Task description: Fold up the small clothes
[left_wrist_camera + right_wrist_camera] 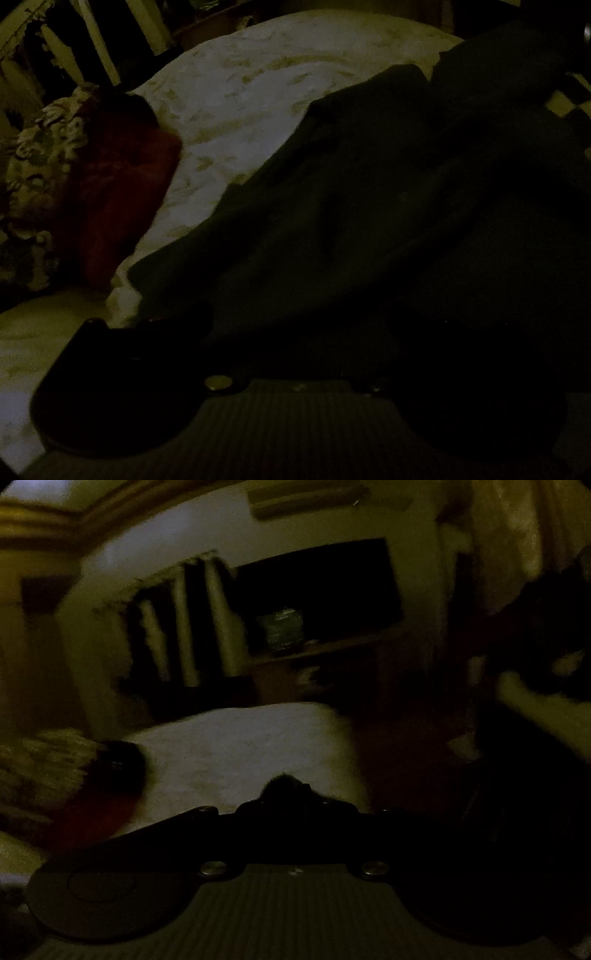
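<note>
The scene is very dark. In the left wrist view a large black garment [369, 206] lies across a pale patterned bedsheet [236, 99] and drapes over my left gripper [295, 332], hiding its fingers. In the right wrist view my right gripper [284, 794] is lifted above the bed [240, 746], its fingers close together with a small dark tuft of cloth [282, 781] at the tips. The view is blurred.
A dark red cloth [122, 192] and a floral pillow [40, 162] lie at the bed's left side. Striped curtains [184, 635] and a wooden shelf with a dark opening [317, 602] stand beyond the bed. Dark floor lies to the right.
</note>
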The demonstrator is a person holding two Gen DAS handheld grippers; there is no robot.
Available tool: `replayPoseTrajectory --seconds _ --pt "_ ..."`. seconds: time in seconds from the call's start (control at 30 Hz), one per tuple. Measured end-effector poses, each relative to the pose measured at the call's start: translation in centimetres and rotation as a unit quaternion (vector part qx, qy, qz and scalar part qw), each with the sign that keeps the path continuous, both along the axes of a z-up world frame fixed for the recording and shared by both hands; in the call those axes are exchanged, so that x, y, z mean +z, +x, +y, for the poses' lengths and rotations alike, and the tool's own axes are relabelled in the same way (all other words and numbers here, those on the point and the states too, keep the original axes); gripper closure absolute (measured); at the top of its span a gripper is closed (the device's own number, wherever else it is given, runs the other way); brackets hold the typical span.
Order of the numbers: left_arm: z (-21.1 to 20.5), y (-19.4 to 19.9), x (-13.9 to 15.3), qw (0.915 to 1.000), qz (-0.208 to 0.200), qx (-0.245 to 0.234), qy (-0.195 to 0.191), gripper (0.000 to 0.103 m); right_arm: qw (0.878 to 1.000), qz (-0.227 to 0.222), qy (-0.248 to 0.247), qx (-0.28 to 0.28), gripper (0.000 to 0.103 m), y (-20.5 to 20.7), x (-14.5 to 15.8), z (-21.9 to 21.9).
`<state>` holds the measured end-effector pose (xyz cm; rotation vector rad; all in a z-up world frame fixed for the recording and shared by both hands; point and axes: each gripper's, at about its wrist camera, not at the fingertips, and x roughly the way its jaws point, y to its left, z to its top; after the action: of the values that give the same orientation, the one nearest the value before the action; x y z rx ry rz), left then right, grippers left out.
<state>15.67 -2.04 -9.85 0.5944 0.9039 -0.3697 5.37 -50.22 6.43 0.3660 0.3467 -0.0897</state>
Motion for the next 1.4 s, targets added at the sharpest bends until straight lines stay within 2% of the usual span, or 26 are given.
replayPoseTrajectory --seconds 0.1,0.2,0.3,0.4,0.47,0.53,0.63,0.7,0.73,0.8,0.83,0.87,0.9,0.97,1.03,1.07,1.13,1.2,1.3,1.4 --pt "1.8 0.3 1.0 0.9997 -0.011 0.022 -0.008 0.000 0.994 -0.028 0.048 0.091 0.099 2.2 1.2 4.7" --pt "4.2 0.4 2.6 0.9979 -0.036 0.053 -0.011 0.000 0.972 -0.044 0.121 0.199 0.099 6.0 1.9 11.1" --pt "7.5 0.2 4.1 0.9930 -0.069 0.096 0.001 0.000 0.947 -0.035 0.132 0.289 0.099 10.2 1.8 19.4" --pt "11.1 0.0 5.4 0.9868 -0.091 0.134 0.006 0.000 0.923 -0.007 0.154 0.353 0.099 14.0 -0.4 27.7" --pt "13.6 -0.3 6.1 0.9810 -0.100 0.166 0.008 0.000 0.915 0.009 0.156 0.371 0.099 16.1 -2.5 31.9" --pt "16.1 -0.4 6.5 0.9752 -0.104 0.195 0.006 0.000 0.903 0.039 0.176 0.391 0.099 17.8 -5.8 35.7" --pt "17.7 -0.5 6.6 0.9748 -0.098 0.200 -0.007 0.000 0.902 0.073 0.175 0.387 0.099 19.1 -10.5 39.7" --pt "17.5 -0.4 6.4 0.9758 -0.100 0.194 0.004 0.000 0.914 0.096 0.160 0.361 0.097 19.9 -13.7 41.2" --pt "17.3 -0.5 6.3 0.9759 -0.102 0.193 0.007 0.000 0.914 0.108 0.156 0.358 0.093 20.1 -14.8 41.3" --pt "17.0 -0.1 6.4 0.9767 -0.099 0.191 -0.003 0.000 0.911 0.130 0.159 0.357 0.064 20.4 -17.1 41.9" --pt "16.7 -0.2 6.4 0.9770 -0.096 0.190 -0.010 0.000 0.907 0.143 0.170 0.357 0.055 20.4 -17.8 41.8" --pt "16.5 0.1 6.5 0.9773 -0.093 0.190 -0.018 0.000 0.903 0.153 0.187 0.356 0.035 20.1 -18.3 41.2" --pt "16.4 0.3 6.7 0.9767 -0.092 0.192 -0.026 0.000 0.902 0.152 0.200 0.350 0.025 19.8 -18.3 40.5" --pt "16.4 1.1 7.1 0.9737 -0.089 0.204 -0.050 0.000 0.910 0.128 0.187 0.346 0.024 19.0 -16.7 38.7" --pt "16.4 1.9 7.5 0.9687 -0.080 0.219 -0.085 0.000 0.920 0.103 0.165 0.342 0.015 18.2 -14.9 36.7" --pt "16.3 2.4 7.8 0.9657 -0.075 0.225 -0.106 0.000 0.924 0.088 0.156 0.338 0.006 17.8 -13.7 35.4" --pt "15.7 3.6 8.1 0.9613 -0.067 0.227 -0.141 0.000 0.937 0.071 0.115 0.322 0.004 16.7 -11.7 32.5" --pt "13.9 4.9 8.0 0.9638 -0.064 0.209 -0.153 0.000 0.956 0.076 0.033 0.282 0.003 15.9 -10.2 30.3" --pt "10.1 6.8 6.1 0.9767 -0.048 0.172 -0.119 0.001 0.961 0.111 -0.052 0.247 0.003 14.9 -10.1 27.8" --pt "7.6 8.7 2.2 0.9848 -0.018 0.162 -0.060 0.007 0.958 0.163 -0.063 0.229 0.005 14.3 -12.3 25.6"
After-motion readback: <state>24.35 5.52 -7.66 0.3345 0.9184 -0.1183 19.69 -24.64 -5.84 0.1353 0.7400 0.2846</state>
